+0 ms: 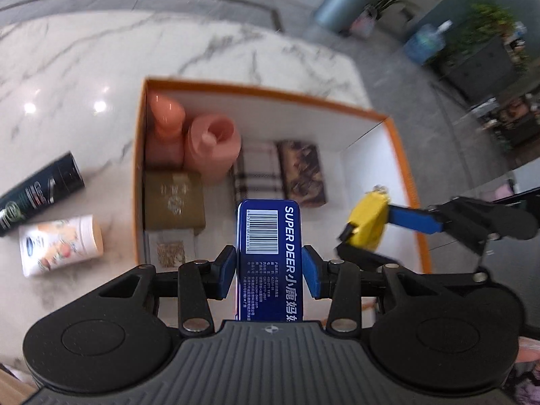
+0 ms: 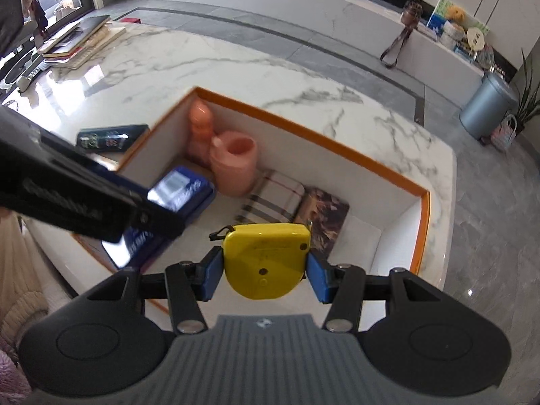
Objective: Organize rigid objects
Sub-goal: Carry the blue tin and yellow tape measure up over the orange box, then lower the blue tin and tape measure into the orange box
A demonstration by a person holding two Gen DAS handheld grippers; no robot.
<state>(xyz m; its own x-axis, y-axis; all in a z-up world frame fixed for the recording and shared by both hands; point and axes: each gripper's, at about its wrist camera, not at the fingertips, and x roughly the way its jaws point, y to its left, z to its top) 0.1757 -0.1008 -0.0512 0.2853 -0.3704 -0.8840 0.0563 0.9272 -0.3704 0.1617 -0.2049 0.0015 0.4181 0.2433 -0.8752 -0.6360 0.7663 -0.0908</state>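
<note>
My left gripper [image 1: 269, 268] is shut on a blue "SUPER DEER" tin [image 1: 269, 236], held above the near part of an orange-rimmed white box [image 1: 357, 109]. My right gripper [image 2: 265, 270] is shut on a yellow tape measure [image 2: 266, 258], also over the box [image 2: 426, 209]. In the left wrist view the tape measure [image 1: 368, 222] and right gripper hang at the box's right side. In the right wrist view the blue tin [image 2: 179, 190] and left gripper come in from the left.
Inside the box stand a pink bottle [image 1: 165, 131] and pink cup [image 1: 212, 148], plus a plaid case [image 1: 258, 172], a brown patterned box [image 1: 302, 172] and an olive box [image 1: 173, 200]. A dark spray can [image 1: 40, 194] and white jar [image 1: 60, 243] lie on the marble table [image 1: 84, 67] left of the box.
</note>
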